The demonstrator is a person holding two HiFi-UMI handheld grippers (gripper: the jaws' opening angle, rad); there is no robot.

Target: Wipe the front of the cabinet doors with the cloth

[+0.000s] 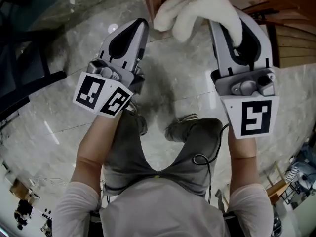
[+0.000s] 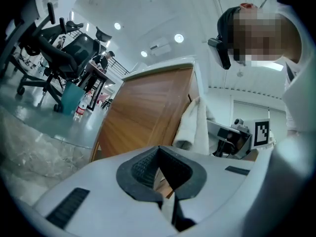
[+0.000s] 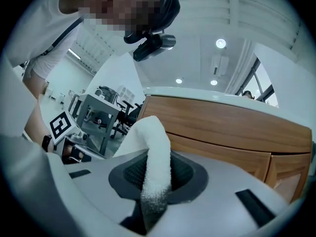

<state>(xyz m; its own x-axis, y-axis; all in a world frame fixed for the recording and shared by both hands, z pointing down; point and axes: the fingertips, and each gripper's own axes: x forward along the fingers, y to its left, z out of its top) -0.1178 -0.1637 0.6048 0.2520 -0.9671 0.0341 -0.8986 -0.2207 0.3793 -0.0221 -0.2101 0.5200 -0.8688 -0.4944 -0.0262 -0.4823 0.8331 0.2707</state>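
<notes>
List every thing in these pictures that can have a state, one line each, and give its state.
left gripper: shut, nothing between its jaws.
right gripper: shut on the cloth.
cloth: pinched between the right gripper's jaws, its loose end bunched and flopped over beyond them.
cabinet doors: appear closed.

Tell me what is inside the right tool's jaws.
A fold of the white cloth is pinched inside the right tool, its free end flopping out toward the wooden cabinet. How deep it reaches is covered by the tool itself.
</notes>
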